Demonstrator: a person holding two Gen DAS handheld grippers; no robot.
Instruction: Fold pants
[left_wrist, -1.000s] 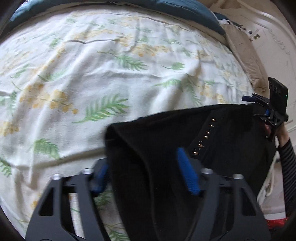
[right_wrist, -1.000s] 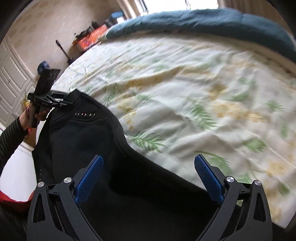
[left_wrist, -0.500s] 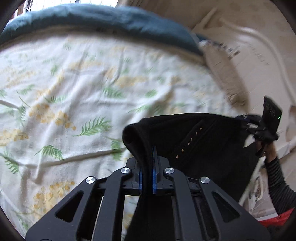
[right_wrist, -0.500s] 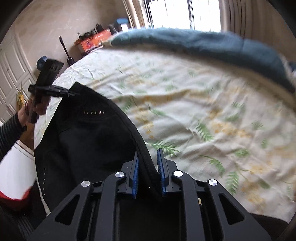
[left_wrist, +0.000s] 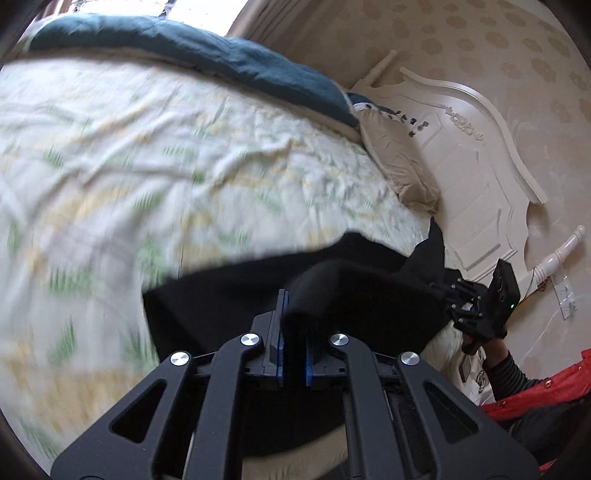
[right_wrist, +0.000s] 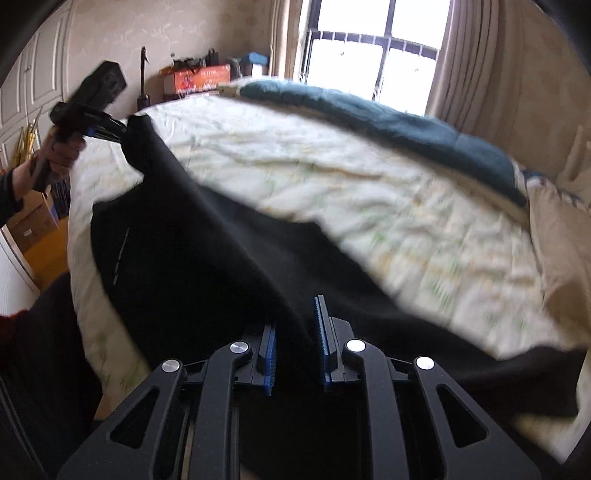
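Black pants (left_wrist: 354, 295) hang stretched between my two grippers above the bed. My left gripper (left_wrist: 293, 354) is shut on a bunched edge of the pants. In the left wrist view my right gripper (left_wrist: 448, 291) shows at the right, holding the other end. My right gripper (right_wrist: 295, 354) is shut on a thick fold of the pants (right_wrist: 192, 258). In the right wrist view my left gripper (right_wrist: 120, 131) is at the upper left, pinching the far corner of the cloth.
The bed carries a white sheet with green fern print (left_wrist: 147, 166) and a dark teal blanket (left_wrist: 207, 55) along the far side. A beige pillow (left_wrist: 399, 162) lies by the white headboard (left_wrist: 472, 158). Boxes (right_wrist: 199, 75) stand near the window.
Both grippers went from open around the cloth to shut on it, then lifted the pants off the sheet. The waist end now hangs in the air between them.
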